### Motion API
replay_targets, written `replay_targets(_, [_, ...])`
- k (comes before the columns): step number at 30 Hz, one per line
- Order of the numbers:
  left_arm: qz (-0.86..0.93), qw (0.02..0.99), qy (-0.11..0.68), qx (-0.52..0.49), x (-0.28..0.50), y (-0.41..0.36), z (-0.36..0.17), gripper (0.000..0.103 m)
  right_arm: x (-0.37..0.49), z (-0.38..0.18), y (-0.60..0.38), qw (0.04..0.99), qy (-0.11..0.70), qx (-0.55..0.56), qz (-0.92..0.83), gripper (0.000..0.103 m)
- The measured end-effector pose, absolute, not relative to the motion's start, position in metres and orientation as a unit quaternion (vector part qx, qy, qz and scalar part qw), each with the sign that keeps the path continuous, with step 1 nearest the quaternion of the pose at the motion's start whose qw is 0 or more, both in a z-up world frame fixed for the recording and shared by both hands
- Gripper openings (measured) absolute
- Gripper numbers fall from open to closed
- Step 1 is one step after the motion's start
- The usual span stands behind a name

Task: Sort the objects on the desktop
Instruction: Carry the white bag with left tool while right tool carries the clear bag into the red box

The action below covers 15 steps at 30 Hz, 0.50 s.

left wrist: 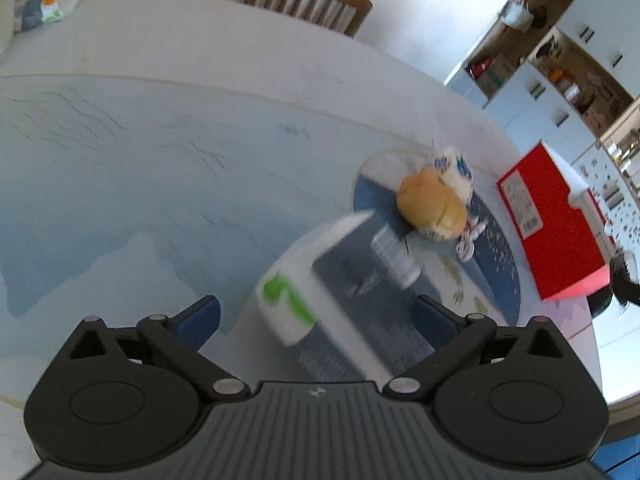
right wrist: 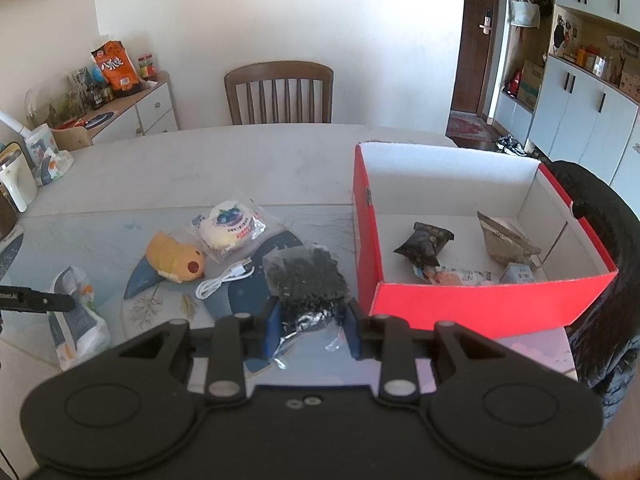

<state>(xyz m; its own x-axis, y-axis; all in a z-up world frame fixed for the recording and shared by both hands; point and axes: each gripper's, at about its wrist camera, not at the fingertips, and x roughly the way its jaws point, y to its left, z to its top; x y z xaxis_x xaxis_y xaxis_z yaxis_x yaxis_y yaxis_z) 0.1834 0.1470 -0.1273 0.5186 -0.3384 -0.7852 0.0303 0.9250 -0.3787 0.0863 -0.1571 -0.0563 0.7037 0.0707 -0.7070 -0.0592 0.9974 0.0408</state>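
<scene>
My left gripper (left wrist: 318,316) is open wide, its blue pads (left wrist: 202,314) on either side of a blurred white pack with a green mark (left wrist: 288,300) that lies on the table mat. The same pack (right wrist: 76,312) shows at the left of the right wrist view. My right gripper (right wrist: 312,326) is shut on a clear bag of dark bits (right wrist: 304,276), held just left of the red box (right wrist: 480,308). Several packets lie in the box. A yellow plush toy (right wrist: 174,258), a wrapped bun (right wrist: 232,228) and a white cable (right wrist: 224,278) lie on the mat.
The pale table (right wrist: 280,160) has a wooden chair (right wrist: 280,92) behind it. A sideboard (right wrist: 132,112) with snack bags stands at the back left. A dark garment (right wrist: 600,248) hangs right of the box. Cupboards line the right wall.
</scene>
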Motion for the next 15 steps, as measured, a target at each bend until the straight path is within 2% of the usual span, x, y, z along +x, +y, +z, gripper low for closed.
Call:
replay_targets(5, [-0.124,0.853,0.487,-0.145,0.188,0.125,-0.131,0.102,0.087,-0.059,-0.164,0.922,0.387,0.012,0.028,0.032])
replay_targets(7, [-0.128,0.855,0.485,-0.132,0.189,0.117,-0.131,0.097,0.087,-0.06,-0.167,0.922,0.387,0.012,0.026,0.032])
replay_targets(8, [-0.128,0.856,0.484,-0.13,0.19,0.115,-0.131,0.087,0.088,-0.06,-0.168,0.922,0.387,0.013,0.024,0.032])
replay_targets(9, [-0.125,0.858,0.482,-0.128,0.191,0.114,-0.13,0.068,0.088,-0.06,-0.169,0.922,0.387,0.014,0.024,0.032])
replay_targets(10, [-0.125,0.859,0.481,-0.124,0.192,0.112,-0.129,0.054,0.088,-0.06,-0.17,0.922,0.386,0.014,0.023,0.032])
replay_targets(15, [-0.137,0.865,0.466,-0.127,0.196,0.11,-0.125,0.03,0.089,-0.059,-0.176,0.922,0.386,0.015,0.02,0.032])
